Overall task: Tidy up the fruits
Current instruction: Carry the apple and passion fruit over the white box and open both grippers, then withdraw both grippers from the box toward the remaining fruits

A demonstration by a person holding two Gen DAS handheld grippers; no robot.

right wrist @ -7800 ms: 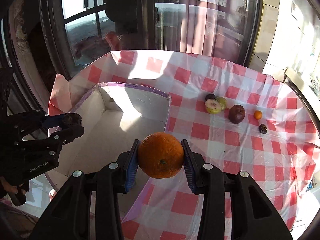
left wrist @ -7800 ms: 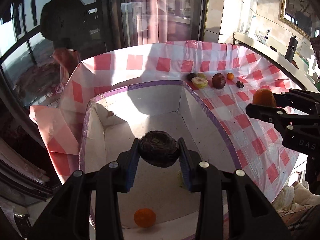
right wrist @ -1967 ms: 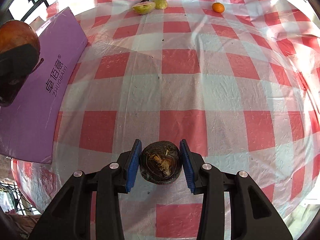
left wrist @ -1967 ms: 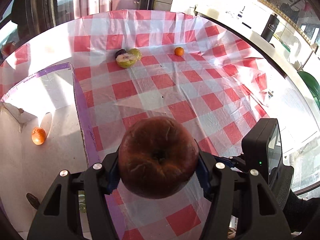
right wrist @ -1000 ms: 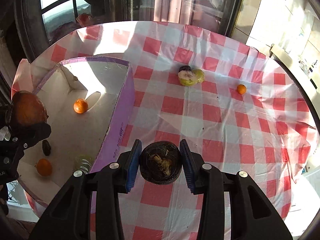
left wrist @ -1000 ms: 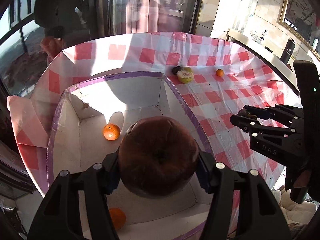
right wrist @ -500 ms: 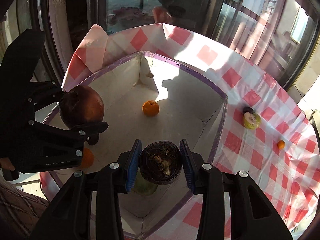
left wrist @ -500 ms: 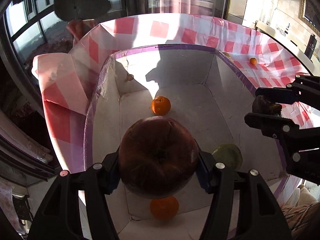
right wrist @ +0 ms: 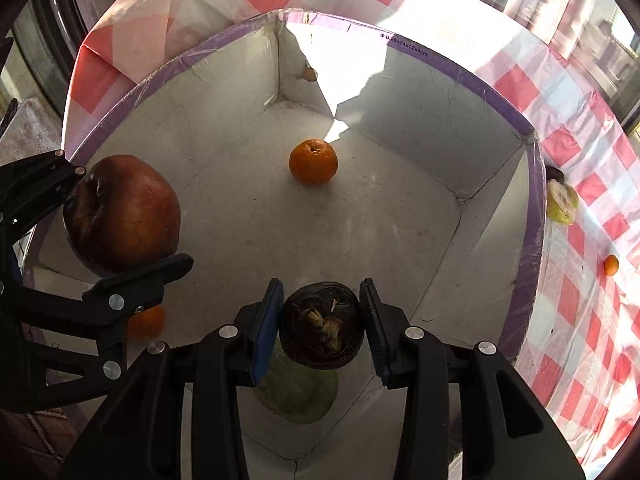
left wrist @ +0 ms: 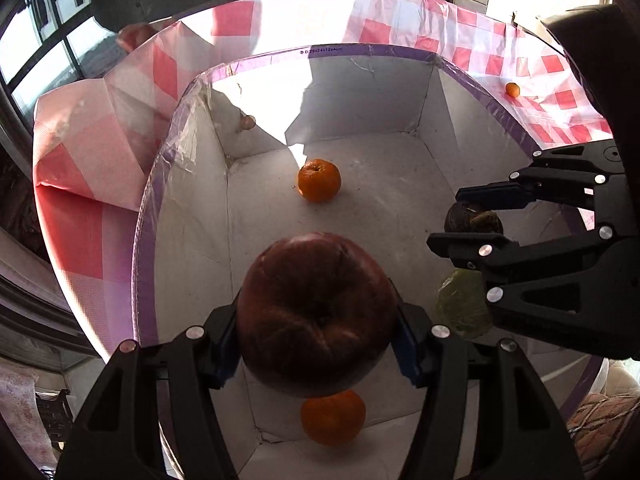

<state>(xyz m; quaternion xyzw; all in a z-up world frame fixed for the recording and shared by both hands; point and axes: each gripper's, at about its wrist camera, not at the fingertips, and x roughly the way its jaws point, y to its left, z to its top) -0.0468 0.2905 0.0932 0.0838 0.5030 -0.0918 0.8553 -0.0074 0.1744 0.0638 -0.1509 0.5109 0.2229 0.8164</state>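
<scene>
My left gripper is shut on a large dark red apple, held over the near end of the white box with purple rim. The apple shows in the right wrist view at left. My right gripper is shut on a small dark brown round fruit, also above the box; in the left wrist view it is at right. Inside the box lie an orange, a second orange under the apple and a green fruit.
On the red-and-white checked cloth right of the box lie a cut green fruit, a dark small fruit and a tiny orange. Windows stand behind the table. The box wall separates these from the grippers.
Both grippers have moved further over the box and lower, still holding their fruits. A second earlier they were coming over from the cloth side.
</scene>
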